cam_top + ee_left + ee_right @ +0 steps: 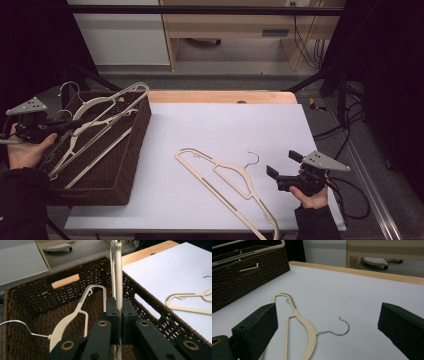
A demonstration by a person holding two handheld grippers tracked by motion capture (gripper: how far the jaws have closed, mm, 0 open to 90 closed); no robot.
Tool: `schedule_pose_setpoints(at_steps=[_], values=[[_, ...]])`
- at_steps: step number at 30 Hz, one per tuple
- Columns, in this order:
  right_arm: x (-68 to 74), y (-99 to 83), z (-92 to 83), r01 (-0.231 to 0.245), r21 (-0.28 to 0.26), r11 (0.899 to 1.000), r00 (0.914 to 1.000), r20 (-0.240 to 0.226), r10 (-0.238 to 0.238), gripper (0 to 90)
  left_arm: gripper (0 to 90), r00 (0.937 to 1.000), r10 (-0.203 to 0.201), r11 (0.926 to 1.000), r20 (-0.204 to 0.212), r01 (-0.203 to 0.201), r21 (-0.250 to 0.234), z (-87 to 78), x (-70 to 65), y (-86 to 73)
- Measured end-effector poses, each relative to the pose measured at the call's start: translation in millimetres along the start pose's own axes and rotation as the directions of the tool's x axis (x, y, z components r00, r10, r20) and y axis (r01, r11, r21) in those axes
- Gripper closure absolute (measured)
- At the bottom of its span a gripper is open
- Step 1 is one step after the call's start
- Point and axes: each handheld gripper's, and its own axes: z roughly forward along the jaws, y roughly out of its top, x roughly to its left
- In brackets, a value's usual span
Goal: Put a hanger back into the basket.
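Note:
A dark brown wicker basket (131,165) stands at the table's left with several cream hangers in it. My left gripper (70,123) is over the basket, shut on the bar of a cream hanger (116,97) that slants up across the far rim; in the left gripper view the black pads (111,312) clamp that hanger (118,270) edge-on. Another cream hanger (75,315) lies on the basket floor. A cream hanger with a metal hook (226,182) lies flat on the white sheet. My right gripper (282,166) stands open just right of it, hook (343,327) between its jaws' sightline.
The white sheet (220,125) covers most of the wooden table (220,96). Cables (350,200) trail off the right edge. A cabinet and wooden furniture (225,30) stand beyond the far edge. The basket wall (242,277) rises at the left in the right gripper view.

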Motion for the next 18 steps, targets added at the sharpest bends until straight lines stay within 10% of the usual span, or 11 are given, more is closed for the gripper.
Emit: schedule_pose_setpoints(at_steps=[18], values=[[1.2, -0.6, 1.3, -0.003, 0.004, 1.000, 1.0000, -0.002, 0.003, 3.1, 86.6, 0.9982, -0.058, 0.9939, -0.015, 0.059, 0.094, 13.2, 5.1, -36.0]])
